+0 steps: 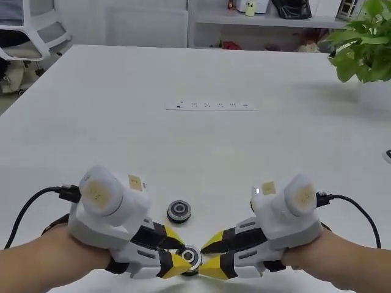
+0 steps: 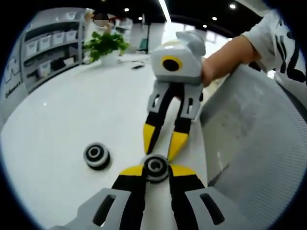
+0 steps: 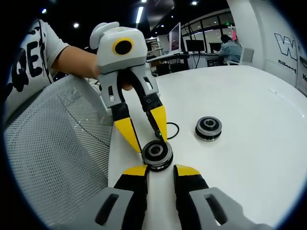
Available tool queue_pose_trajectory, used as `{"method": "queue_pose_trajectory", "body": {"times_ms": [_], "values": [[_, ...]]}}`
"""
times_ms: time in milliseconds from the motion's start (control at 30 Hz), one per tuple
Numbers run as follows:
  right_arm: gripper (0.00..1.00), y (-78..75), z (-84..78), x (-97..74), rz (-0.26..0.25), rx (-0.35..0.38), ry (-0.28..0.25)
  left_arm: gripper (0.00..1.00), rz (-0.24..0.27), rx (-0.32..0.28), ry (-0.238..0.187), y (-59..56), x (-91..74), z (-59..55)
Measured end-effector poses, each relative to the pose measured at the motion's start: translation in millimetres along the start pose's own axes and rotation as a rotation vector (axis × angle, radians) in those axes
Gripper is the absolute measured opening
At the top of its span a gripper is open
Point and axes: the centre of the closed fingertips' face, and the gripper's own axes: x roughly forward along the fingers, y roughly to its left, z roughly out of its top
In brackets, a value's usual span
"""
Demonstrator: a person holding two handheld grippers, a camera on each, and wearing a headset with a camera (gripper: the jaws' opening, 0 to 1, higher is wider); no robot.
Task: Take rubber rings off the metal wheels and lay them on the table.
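A metal wheel [image 1: 189, 256] with a dark rubber ring lies on the white table [image 1: 201, 146] near its front edge, between both grippers. My left gripper [image 1: 182, 255] comes from the left, and in its own view its yellow tips are shut on the wheel [image 2: 157, 167]. My right gripper [image 1: 201, 257] faces it from the right; in its own view its tips press on the near rim of the wheel [image 3: 157, 154], on the rubber ring. A second wheel [image 1: 179, 210] with its ring on lies just behind, also seen as a wheel [image 2: 97, 155] and a wheel [image 3: 208, 128].
A white power strip [image 1: 211, 105] lies flat at mid-table. A potted plant [image 1: 365, 46] stands at the far right. A mesh chair back [image 3: 53, 158] sits close behind the front edge. A black cable [image 1: 24, 210] trails from the left gripper.
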Motion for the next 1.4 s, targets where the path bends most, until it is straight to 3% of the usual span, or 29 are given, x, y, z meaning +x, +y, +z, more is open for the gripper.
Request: {"method": "queue_pose_trajectory", "body": {"times_ms": [167, 433, 500, 700, 800, 933, 1400], "values": [[0.17, -0.3, -0.2, -0.1, -0.004, -0.007, 0.0, 0.19, 0.0, 0.02, -0.003, -1.3, 1.6, 0.8], [0.12, 4.1, -0.2, 3.8, 0.0, -0.046, 0.003, 0.14, 0.041, 0.066, 0.004, 0.6, 2.8, -0.1], [0.12, 4.0, -0.9, 3.4, 0.0, -0.045, 0.006, 0.14, 0.05, 0.116, 0.005, 0.9, 2.9, 0.0], [0.08, 4.6, -3.0, 1.7, 0.001, -0.045, 0.012, 0.14, 0.051, 0.081, -0.009, 1.0, 2.1, 0.1], [0.02, 3.7, -4.2, 0.8, -0.002, -0.028, 0.011, 0.14, 0.05, 0.078, -0.016, 0.4, 2.6, 0.2], [0.02, 5.3, -4.2, 1.2, -0.001, -0.018, 0.019, 0.14, 0.056, 0.086, -0.012, 0.3, 2.7, 0.5], [0.0, -4.3, -5.7, -2.6, -0.012, 0.206, -0.019, 0.13, 0.065, 0.099, -0.011, 0.7, 3.3, 0.9]]}}
